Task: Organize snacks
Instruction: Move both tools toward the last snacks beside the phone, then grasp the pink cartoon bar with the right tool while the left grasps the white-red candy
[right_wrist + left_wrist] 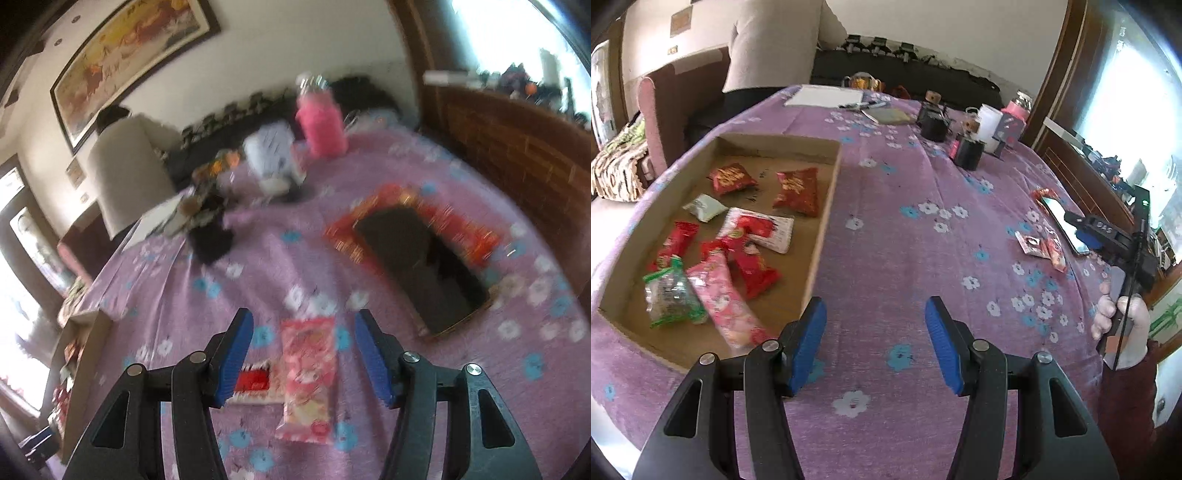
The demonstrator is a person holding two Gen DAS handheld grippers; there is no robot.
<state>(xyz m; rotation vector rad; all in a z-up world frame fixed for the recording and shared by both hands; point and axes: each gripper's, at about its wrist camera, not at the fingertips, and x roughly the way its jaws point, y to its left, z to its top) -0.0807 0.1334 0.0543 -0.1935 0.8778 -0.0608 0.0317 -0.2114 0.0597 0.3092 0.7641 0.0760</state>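
A shallow cardboard box (pixel 827 192) on the purple flowered cloth holds several snack packets: two red ones (pixel 796 190), a pale green one (pixel 703 207), a pink one (pixel 720 299) and a green-edged one (pixel 670 295). My left gripper (pixel 876 314) is open and empty, just right of the box's near corner. My right gripper (pixel 304 325) is open over a pink snack packet (pixel 308 373) that lies between its fingers on the cloth; a red and white packet (pixel 255 382) lies beside it. The same two packets (pixel 1039 245) show at the right in the left wrist view, near the right gripper (pixel 1087 230).
A phone (pixel 417 262) lies on a red packet beyond the right gripper. A pink bottle (pixel 321 122), a white container (pixel 271 158), black cups (pixel 967 151), a notepad (pixel 827 96) and pens stand at the table's far side. A person (pixel 772 44) stands behind the table.
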